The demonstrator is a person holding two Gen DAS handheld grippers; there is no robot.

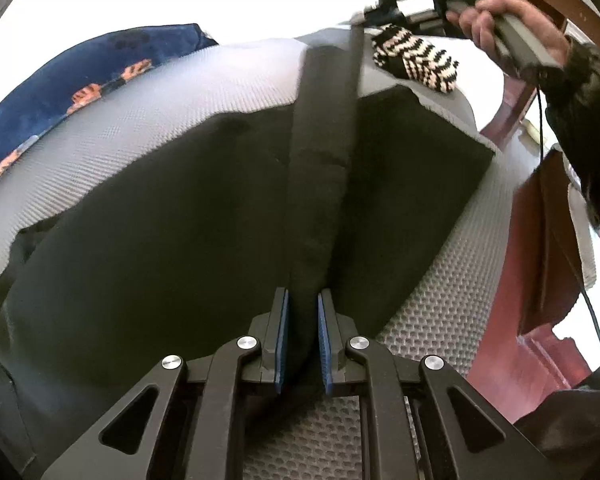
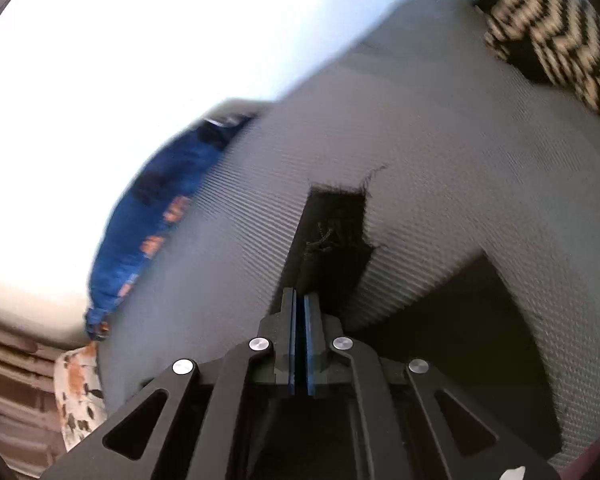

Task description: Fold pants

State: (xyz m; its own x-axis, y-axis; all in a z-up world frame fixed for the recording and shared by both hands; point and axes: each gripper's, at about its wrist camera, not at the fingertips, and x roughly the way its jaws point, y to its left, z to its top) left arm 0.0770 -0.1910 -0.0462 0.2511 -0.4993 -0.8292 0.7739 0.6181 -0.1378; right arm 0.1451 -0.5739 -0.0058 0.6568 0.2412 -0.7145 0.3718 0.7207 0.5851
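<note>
Fingers [image 1: 284,344] pinching pants [image 1: 320,160] edge

Wrist views close, perhaps sharing mat [image 1: 140,120]
</note>
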